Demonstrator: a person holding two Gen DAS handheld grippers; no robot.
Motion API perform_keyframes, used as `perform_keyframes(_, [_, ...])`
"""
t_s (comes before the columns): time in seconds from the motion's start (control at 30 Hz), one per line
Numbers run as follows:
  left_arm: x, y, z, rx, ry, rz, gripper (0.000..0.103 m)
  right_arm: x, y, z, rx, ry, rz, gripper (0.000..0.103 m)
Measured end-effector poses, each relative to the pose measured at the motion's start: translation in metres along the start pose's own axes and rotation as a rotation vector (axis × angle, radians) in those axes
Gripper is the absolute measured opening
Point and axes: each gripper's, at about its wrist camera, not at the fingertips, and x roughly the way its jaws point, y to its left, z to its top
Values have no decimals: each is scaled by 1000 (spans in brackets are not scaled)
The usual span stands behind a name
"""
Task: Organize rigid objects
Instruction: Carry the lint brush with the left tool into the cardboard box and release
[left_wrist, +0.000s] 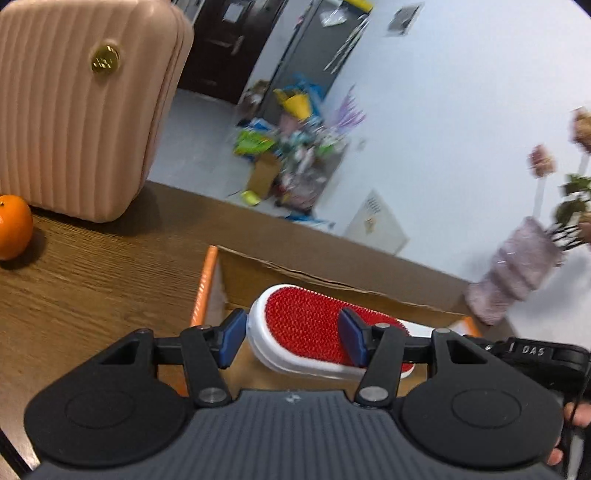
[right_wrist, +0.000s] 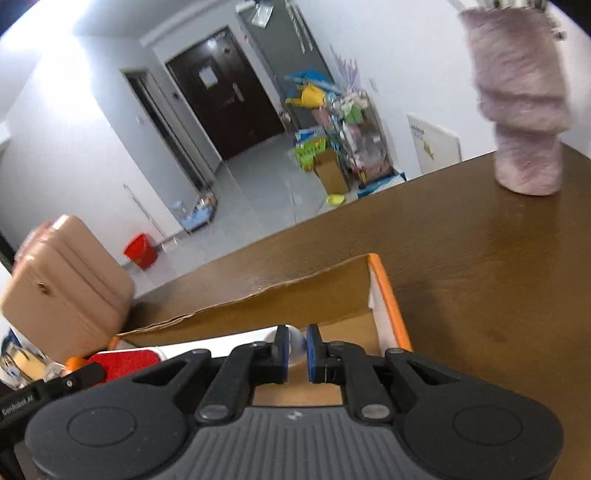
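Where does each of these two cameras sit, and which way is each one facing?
Left wrist: on the left gripper, looking down its fingers at a red-and-white brush over the cardboard box; fingertips of a hand show at the right edge.
Right wrist: on the right gripper, shut on a small pale object, over the same box.
Shared: box, brush, pink case, fuzzy vase, wooden table.

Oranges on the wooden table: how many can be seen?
1. A single orange sits at the far left of the table, beside the pink case. Others may be out of frame.
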Motion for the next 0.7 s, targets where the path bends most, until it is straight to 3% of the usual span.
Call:
perform_keyframes(0.13, [25,-1,7,17,69,57,59,34,13,11,-66,14,-90,12])
perform_keyframes(0.2, [23,-8,9,30,58,77,71,42,19,14,-95,18,-109,14])
perform_keyframes(0.3, [10,-17,8,72,35,88,73,38,28,14,-142,0,-126,16])
perform_keyframes(0.47, [-33,-31,4,151,-16,87,78,-9,32,11,-190,-62,-133,23])
perform_keyframes(0.7, [-132,-51,-21,280,-107,82,88,-117,41,-3,-287,-157,-118,46])
